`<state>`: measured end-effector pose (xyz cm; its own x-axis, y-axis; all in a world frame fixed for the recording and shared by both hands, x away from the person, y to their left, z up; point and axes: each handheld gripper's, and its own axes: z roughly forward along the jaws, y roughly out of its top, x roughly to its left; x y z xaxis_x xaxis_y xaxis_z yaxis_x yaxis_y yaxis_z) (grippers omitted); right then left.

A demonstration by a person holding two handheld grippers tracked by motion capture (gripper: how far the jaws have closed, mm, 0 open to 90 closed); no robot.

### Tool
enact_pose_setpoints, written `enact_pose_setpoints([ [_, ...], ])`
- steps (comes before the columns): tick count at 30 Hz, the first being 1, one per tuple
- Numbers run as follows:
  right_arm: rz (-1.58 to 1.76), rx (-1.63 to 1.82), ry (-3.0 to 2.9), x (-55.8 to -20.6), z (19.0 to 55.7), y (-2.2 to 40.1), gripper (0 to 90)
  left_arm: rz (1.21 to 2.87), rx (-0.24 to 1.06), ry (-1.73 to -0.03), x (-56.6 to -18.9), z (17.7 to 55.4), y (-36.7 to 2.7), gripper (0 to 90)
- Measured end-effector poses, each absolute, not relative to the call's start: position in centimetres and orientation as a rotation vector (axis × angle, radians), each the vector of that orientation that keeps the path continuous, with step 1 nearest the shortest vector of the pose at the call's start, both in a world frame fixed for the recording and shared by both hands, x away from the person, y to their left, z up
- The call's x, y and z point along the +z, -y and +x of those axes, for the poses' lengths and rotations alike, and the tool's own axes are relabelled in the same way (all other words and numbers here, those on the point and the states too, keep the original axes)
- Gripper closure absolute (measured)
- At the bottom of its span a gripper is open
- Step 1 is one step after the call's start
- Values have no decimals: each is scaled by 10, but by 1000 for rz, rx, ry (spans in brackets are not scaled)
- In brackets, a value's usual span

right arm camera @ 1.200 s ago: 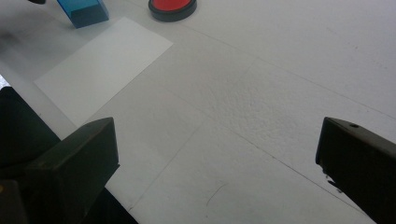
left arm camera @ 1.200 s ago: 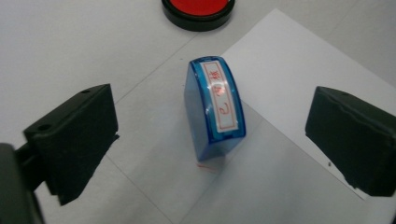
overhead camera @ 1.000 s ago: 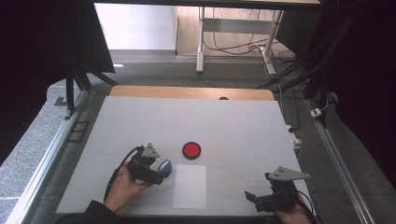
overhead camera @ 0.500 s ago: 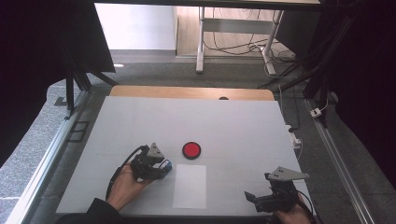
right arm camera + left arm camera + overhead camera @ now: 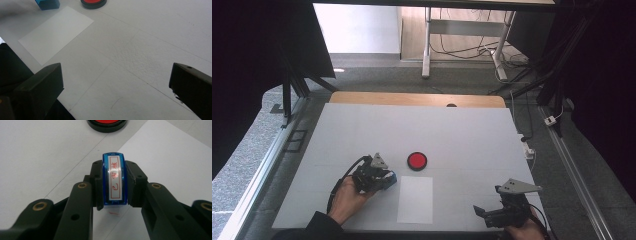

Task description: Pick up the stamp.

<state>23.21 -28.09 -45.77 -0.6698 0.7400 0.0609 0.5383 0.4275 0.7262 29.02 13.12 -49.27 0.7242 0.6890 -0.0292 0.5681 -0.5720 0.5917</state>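
Note:
A blue stamp [image 5: 114,180] with a white label in red characters stands on the white table, at the left edge of a white paper sheet [image 5: 415,199]. My left gripper [image 5: 114,170] has just been closing and its pads now press on both sides of the stamp [image 5: 389,181]. A round red ink pad [image 5: 417,160] in a black case lies just beyond it. My right gripper [image 5: 482,212] rests open near the front right corner of the table, its jaws [image 5: 115,82] wide apart with nothing between them.
The white tabletop [image 5: 472,135] stretches far behind the ink pad. A wooden strip [image 5: 412,99] runs along its back edge. Metal rails run along both sides, and cables lie on the floor at the right.
The left gripper's jaws have drawn together onto the blue stamp. Neither hand has shifted, and the right gripper looks the same.

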Motion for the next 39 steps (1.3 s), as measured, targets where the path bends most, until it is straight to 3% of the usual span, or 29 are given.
enact_pose_setpoints([
  [4, 1109, 1082, -2416, -458, 232, 281, 0, 2321, 231, -995, -492, 293, -135, 706],
  [18, 1104, 1083, -2411, -457, 232, 281, 0, 2215, 180, -915, -474, 294, -149, 706],
  [30, 1113, 1092, -2402, -457, 232, 282, 0, 2158, 191, -791, -457, 286, -146, 707],
  [39, 1112, 1095, -2401, -457, 232, 282, 0, 2083, 114, -714, -446, 284, -144, 707],
])
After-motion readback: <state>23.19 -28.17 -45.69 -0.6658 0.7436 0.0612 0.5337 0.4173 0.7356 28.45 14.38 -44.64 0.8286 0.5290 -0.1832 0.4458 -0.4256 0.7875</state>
